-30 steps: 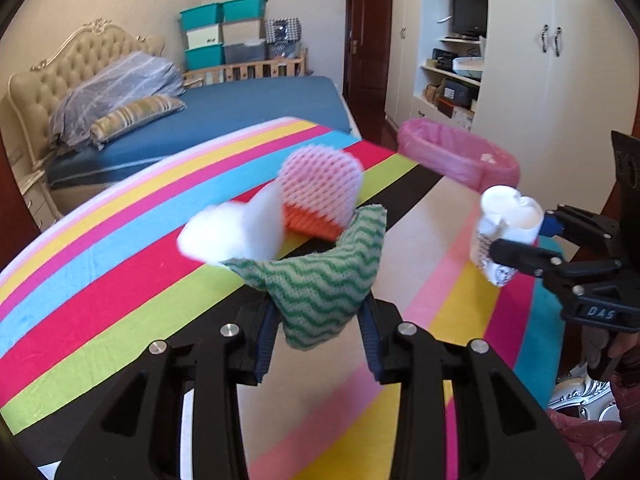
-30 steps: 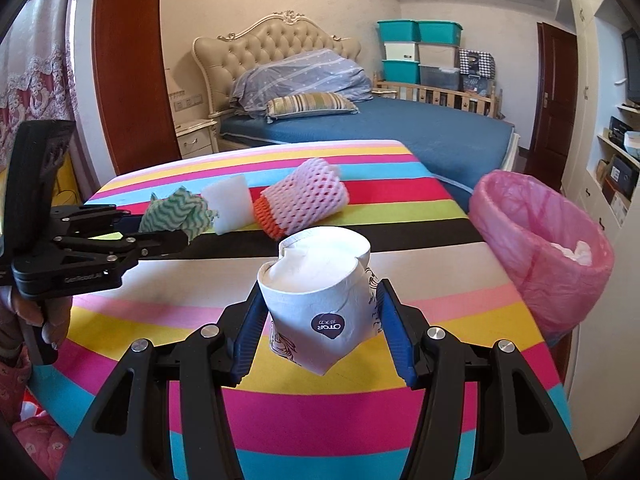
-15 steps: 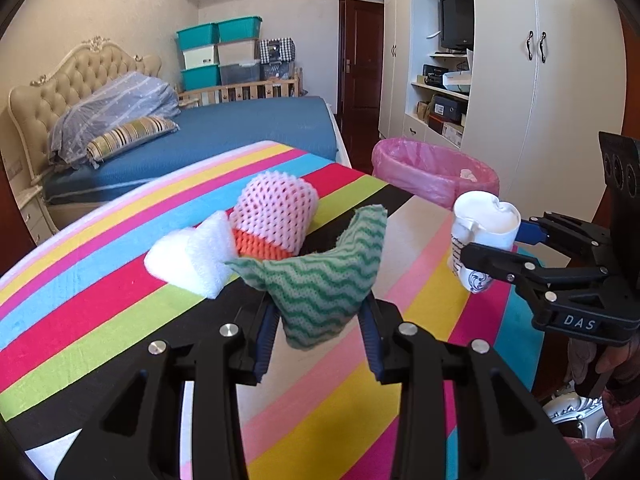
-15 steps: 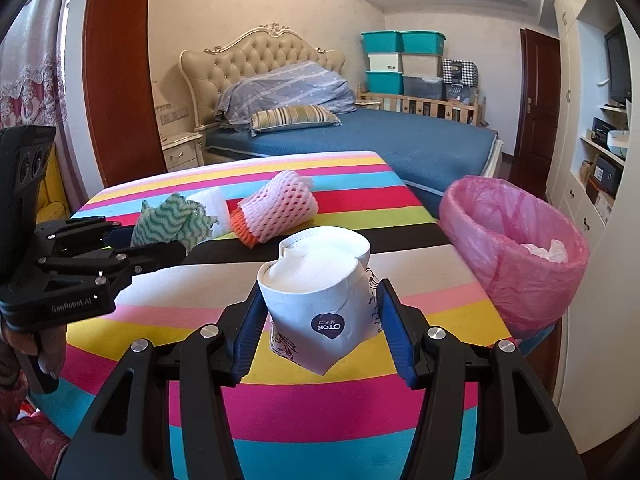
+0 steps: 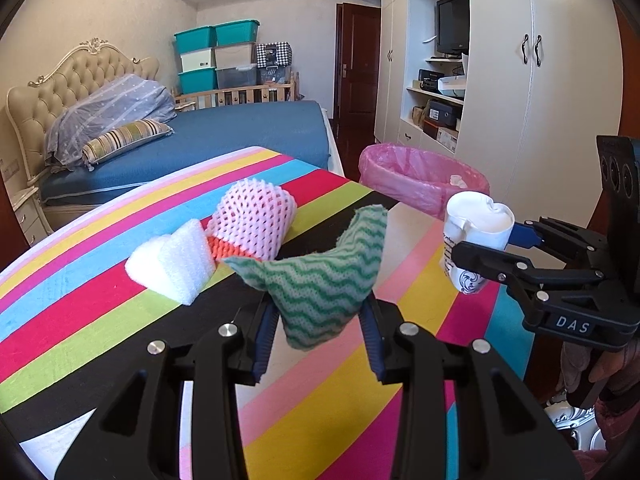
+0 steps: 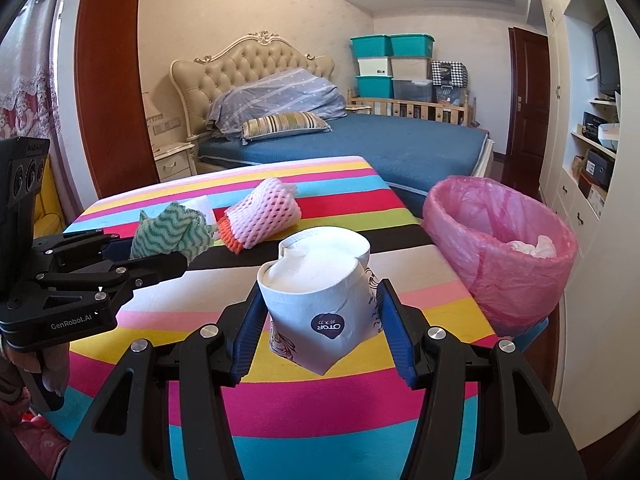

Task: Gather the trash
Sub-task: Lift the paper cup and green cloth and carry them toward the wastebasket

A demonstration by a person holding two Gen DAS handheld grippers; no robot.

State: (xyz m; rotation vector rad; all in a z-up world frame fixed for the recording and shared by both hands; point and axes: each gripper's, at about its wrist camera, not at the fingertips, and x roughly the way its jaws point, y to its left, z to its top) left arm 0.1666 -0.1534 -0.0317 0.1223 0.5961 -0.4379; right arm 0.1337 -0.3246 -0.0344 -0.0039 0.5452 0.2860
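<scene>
Since the earlier frames both grippers are carried toward the bin side of the table: in the L wrist view the foam pieces are shifted left and the bin is seen fuller; in the R wrist view the bin is seen larger and more from above.

Nearest in the L wrist view, the left gripper (image 5: 318,320) is closed onto a green-and-white wavy cloth (image 5: 316,280), which is pinched between the blue pads and held up off the striped tablecloth (image 5: 80,320). In the R wrist view the right gripper (image 6: 320,332) is clamped on a crushed white paper cup (image 6: 316,300), squeezed in at both sides, logo facing the camera, held above the tablecloth.

Behind the cloth, a white foam block (image 5: 172,264) is seen lying on the table w/ a pink foam fruit net (image 5: 256,220), orange at one end, just beside it, apparently touching. Both are left on the table, uncollected.

Past the table's far right edge, a bin lined w/ a pink bag (image 6: 500,248) is stood on the floor; crumpled white trash (image 6: 532,246) is seen inside. A blue bed (image 6: 380,144) is seen beyond.
</scene>
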